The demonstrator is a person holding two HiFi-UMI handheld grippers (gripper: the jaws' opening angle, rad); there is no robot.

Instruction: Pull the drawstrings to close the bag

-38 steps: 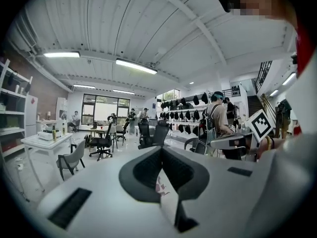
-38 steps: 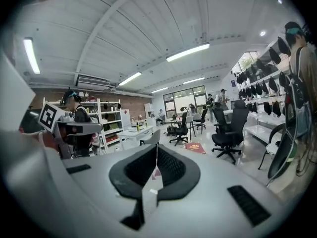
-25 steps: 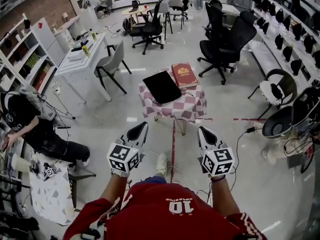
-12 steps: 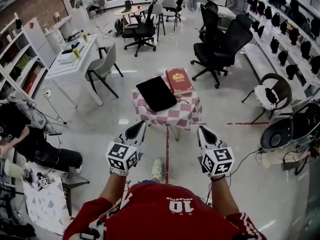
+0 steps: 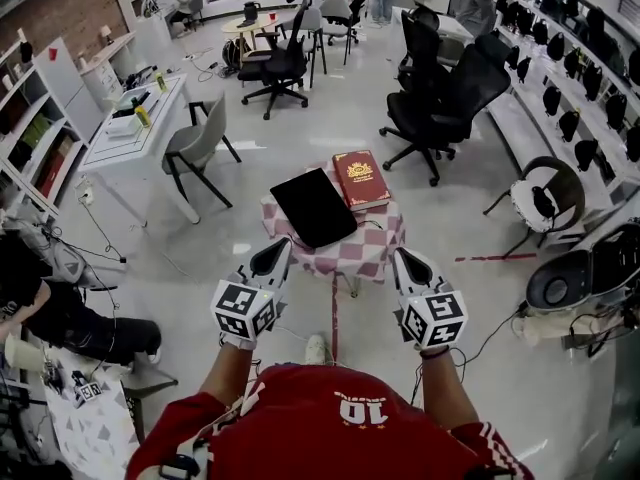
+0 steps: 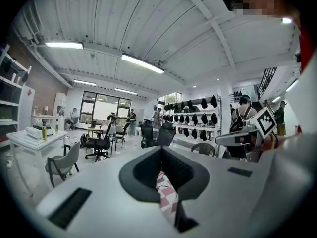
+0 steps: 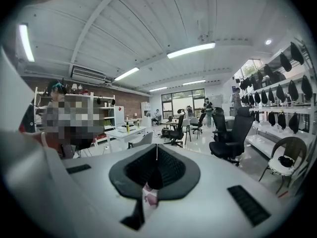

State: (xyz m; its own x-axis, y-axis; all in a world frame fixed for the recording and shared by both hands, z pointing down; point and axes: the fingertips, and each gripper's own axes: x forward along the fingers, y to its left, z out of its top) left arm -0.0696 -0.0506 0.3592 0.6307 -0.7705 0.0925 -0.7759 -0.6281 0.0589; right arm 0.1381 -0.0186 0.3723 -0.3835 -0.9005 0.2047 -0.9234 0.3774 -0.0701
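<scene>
A flat black bag (image 5: pixel 313 206) lies on a small table with a pink-and-white checked cloth (image 5: pixel 367 248), beside a red book (image 5: pixel 360 178). Its drawstrings are too small to make out. My left gripper (image 5: pixel 276 252) and right gripper (image 5: pixel 403 259) are held side by side in the air just short of the table's near edge, both shut and empty. In the left gripper view the jaws of the left gripper (image 6: pixel 161 151) meet, with a strip of checked cloth (image 6: pixel 166 195) showing below them. The right gripper (image 7: pixel 157 153) is shut the same way.
Black office chairs (image 5: pixel 440 98) stand behind and to the right of the table. A white desk (image 5: pixel 125 128) with a grey chair (image 5: pixel 197 143) is at the left. A person (image 5: pixel 50 313) sits at the far left. A red tape line (image 5: pixel 334 318) and cables cross the floor.
The table with the bag and book has come nearer to both grippers as the person walks toward it. Both grippers keep their pose and stay shut.
</scene>
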